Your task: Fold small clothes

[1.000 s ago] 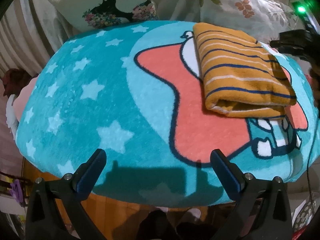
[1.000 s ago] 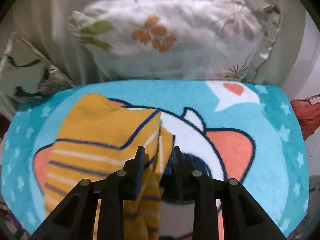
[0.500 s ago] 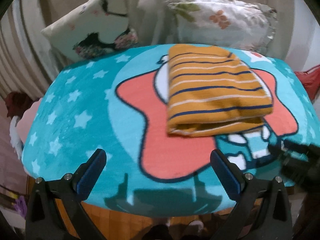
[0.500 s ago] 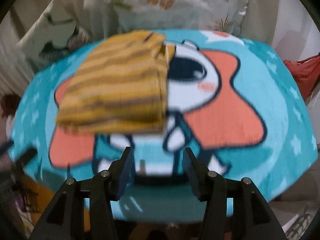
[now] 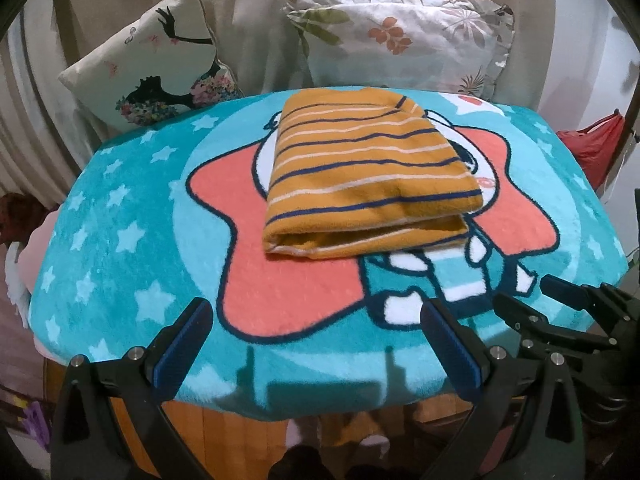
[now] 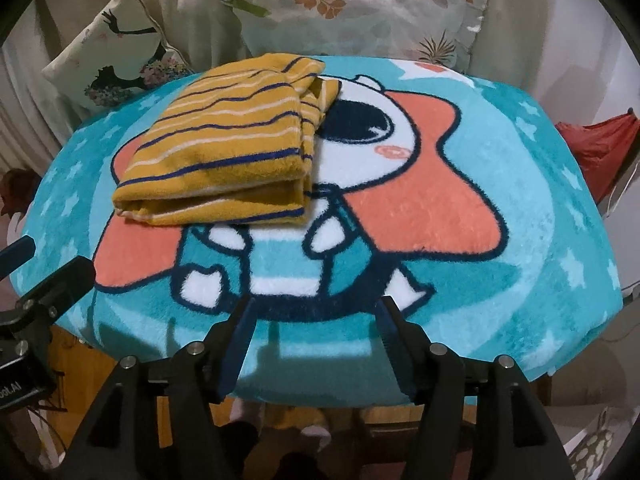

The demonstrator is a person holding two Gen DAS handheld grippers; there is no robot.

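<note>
The folded shirt [image 5: 368, 176] is lying on the blanket [image 5: 132, 240], toward its far side, in front of two pillows [image 5: 404, 40]. The left tongs [image 5: 316, 344] are standing wide spread and the right tongs [image 6: 316, 336] are also spread; both are hovering at the near edge, holding nothing.

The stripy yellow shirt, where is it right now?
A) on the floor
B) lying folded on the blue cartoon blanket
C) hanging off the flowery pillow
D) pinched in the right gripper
B. The stripy yellow shirt lies folded on the blue cartoon blanket, while the left gripper and the right gripper are both open and away from it.
</note>
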